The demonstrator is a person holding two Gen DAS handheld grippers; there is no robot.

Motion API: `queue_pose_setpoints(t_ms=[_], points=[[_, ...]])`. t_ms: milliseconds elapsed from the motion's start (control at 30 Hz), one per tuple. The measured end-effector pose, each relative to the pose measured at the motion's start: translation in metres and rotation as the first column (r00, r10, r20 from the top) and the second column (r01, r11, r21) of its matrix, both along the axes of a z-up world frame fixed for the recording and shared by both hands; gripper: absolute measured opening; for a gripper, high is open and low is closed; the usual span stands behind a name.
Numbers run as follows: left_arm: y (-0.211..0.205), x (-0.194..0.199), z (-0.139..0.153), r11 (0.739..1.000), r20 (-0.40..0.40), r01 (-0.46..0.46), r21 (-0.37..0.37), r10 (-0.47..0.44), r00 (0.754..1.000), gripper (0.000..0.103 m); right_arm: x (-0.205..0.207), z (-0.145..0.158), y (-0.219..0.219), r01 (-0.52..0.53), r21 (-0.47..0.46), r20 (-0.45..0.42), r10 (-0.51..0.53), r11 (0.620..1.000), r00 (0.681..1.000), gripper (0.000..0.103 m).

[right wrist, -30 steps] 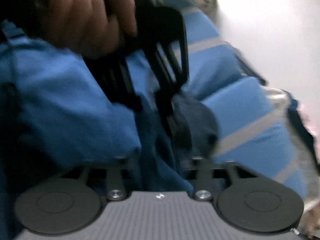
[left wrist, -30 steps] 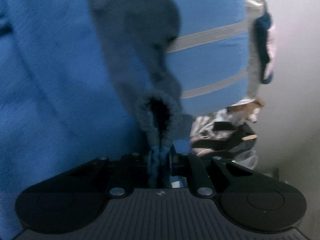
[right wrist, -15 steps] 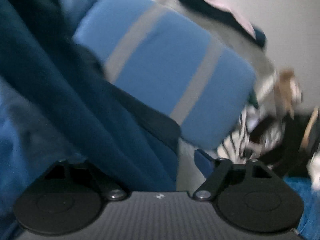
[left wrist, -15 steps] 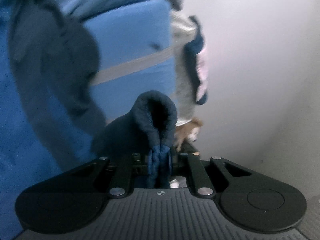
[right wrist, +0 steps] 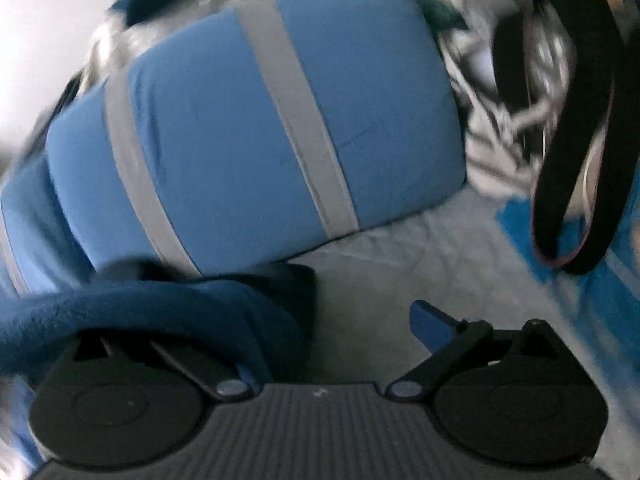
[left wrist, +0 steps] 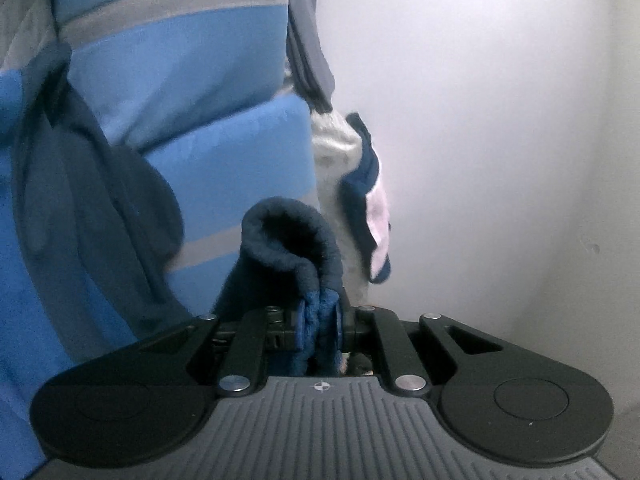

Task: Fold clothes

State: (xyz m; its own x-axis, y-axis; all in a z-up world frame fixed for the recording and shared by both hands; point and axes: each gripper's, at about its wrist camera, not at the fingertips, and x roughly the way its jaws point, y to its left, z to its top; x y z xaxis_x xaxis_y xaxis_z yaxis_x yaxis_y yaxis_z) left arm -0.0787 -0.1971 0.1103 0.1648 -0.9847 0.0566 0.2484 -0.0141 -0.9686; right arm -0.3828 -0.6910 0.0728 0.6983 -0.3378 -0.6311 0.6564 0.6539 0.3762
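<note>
Our left gripper [left wrist: 319, 326] has its fingers [left wrist: 299, 322] clamped on a fold of the dark blue fleece garment [left wrist: 292, 240], which loops up just beyond the tips. Behind that loop stands the blue pillow with grey stripes [left wrist: 224, 152], our landmark. Right of the pillow lies a grey and navy cloth [left wrist: 360, 192], with a pale wall [left wrist: 500, 120] beyond it.

Our right gripper [right wrist: 340, 320] has its fingers [right wrist: 430, 322] apart; the fleece [right wrist: 160, 308] drapes over the left one, hiding it, just below the pillow [right wrist: 248, 128]. Under the pillow we see a quilted grey sheet [right wrist: 400, 264]. Right of the pillow hangs a black strap [right wrist: 576, 160] before blurred black-and-white fabric [right wrist: 500, 132].
</note>
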Motion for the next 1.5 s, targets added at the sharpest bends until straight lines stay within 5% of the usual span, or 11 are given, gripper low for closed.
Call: queue_pose_setpoints(t_ms=[67, 300, 567, 767, 967, 1267, 1500], points=[[0.0, 0.004, 0.0, 1.0, 0.015, -0.02, 0.011, 0.02, 1.0, 0.013, 0.006, 0.003, -0.007, 0.012, 0.029, 0.008, -0.012, 1.0, 1.0, 0.103], [0.003, 0.015, -0.005, 0.998, 0.006, -0.07, 0.01, 0.07, 0.998, 0.013, 0.039, -0.016, 0.033, -0.165, -0.207, -0.192, 0.126, 0.964, 0.973, 0.103], [0.008, 0.015, -0.008, 0.997, -0.023, -0.078, -0.011, 0.078, 0.997, 0.013, 0.031, -0.03, 0.053, -0.338, -0.21, -0.233, 0.288, 0.917, 0.929, 0.103], [0.009, 0.014, -0.009, 0.997, -0.036, -0.078, -0.026, 0.077, 0.996, 0.013, 0.016, -0.04, 0.063, -0.468, -0.215, -0.306, 0.396, 0.857, 0.866, 0.103], [0.009, 0.012, -0.008, 0.997, -0.038, -0.07, -0.038, 0.069, 0.997, 0.013, 0.02, -0.061, 0.073, -0.481, -0.223, -0.338, 0.396, 0.848, 0.854, 0.103], [0.014, 0.013, -0.006, 0.995, -0.042, -0.081, -0.058, 0.078, 0.996, 0.013, 0.035, -0.079, 0.098, -0.519, -0.46, -0.525, 0.25, 0.721, 0.813, 0.103], [0.03, 0.021, -0.003, 0.99, -0.057, -0.121, -0.069, 0.118, 0.991, 0.013, 0.009, -0.07, 0.064, -0.434, -0.45, -0.455, 0.218, 0.781, 0.864, 0.103]])
